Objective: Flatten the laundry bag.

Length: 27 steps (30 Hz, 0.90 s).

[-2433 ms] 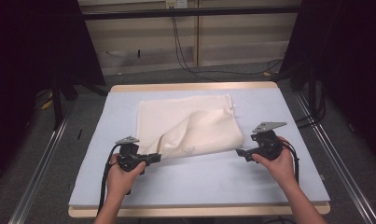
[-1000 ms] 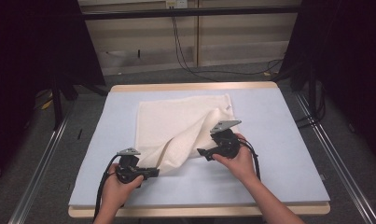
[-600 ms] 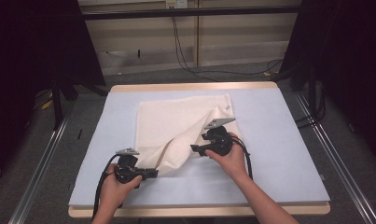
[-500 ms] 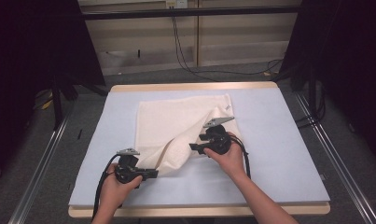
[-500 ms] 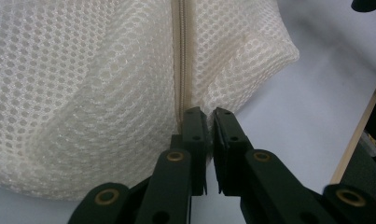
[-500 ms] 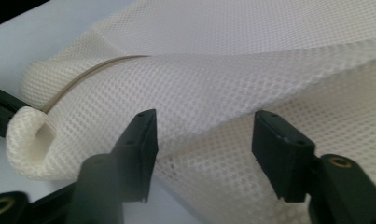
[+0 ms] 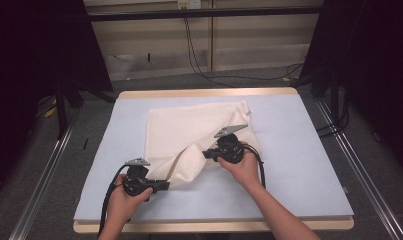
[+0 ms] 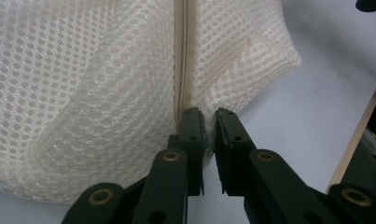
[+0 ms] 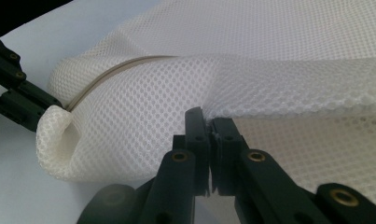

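Presently, at the near left of the table (image 7: 309, 165), the left claw (image 7: 161, 185) sits low over the pale blue surface, jaws nearly together and clamped on the near corner of a cream mesh bag (image 7: 189, 130). From the left gripper view: the left claw (image 8: 210, 116) pinches the mesh edge just beside the end of the zipper (image 8: 182, 56), which runs straight away from the jaw tips; a thin wad of mesh fills the narrow gap between the pads. Bag (image 8: 83, 84) bulges up and away from the grip, its near edge lifted off the table. Centre of the high view: the bag lies spread toward the far side of the table, flat at the back, with a raised fold running from the left claw up toward the middle. To the right of that fold, the right claw (image 7: 207, 154) meets the fabric edge, held by the right hand (image 7: 244, 167), the forearm coming in from the near right. Right gripper view: the right claw (image 9: 209, 122) has just been closing, and its jaws now stand pressed together on the mesh edge where the upper layer folds over. Bag (image 9: 279, 51) arches above the jaws; the zipper (image 9: 106, 74) curves off to the left toward the left claw (image 9: 31, 112), which grips the rolled corner there.
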Tool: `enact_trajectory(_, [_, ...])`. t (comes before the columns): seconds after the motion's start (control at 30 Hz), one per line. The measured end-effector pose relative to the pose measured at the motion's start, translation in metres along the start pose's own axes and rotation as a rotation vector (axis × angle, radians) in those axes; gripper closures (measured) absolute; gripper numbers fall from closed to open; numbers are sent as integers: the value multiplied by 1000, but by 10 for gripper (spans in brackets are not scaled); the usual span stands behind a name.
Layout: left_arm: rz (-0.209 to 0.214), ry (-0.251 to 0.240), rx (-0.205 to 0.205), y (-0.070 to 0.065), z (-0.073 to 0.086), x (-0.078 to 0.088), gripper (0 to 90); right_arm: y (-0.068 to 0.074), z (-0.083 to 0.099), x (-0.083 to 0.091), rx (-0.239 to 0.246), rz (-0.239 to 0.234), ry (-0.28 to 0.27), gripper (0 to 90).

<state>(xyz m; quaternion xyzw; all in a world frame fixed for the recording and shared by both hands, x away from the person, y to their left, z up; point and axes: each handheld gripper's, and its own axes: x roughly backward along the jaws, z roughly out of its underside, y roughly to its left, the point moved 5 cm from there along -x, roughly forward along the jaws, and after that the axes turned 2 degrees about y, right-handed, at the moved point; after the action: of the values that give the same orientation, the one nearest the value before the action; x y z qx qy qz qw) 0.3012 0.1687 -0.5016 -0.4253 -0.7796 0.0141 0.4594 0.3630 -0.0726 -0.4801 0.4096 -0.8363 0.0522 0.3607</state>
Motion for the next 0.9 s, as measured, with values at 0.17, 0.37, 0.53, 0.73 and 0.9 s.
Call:
enact_trajectory(0.17, [-20,-91,-10,0,-10,9,589,3,9,5,8,-5,2,876])
enact_trajectory(0.37, [-36,-160,-25,6,-20,15,485,7,20,8,12,-9,3,876])
enact_trajectory(0.53, [-53,-203,-73,13,-32,8,387,12,25,14,10,-15,13,875])
enact_trajectory(0.73, [-25,-163,-100,16,-40,-14,306,13,35,18,-1,-19,23,876])
enact_trajectory(0.9, [-10,-143,-118,13,-43,-25,312,13,42,21,-9,-17,39,877])
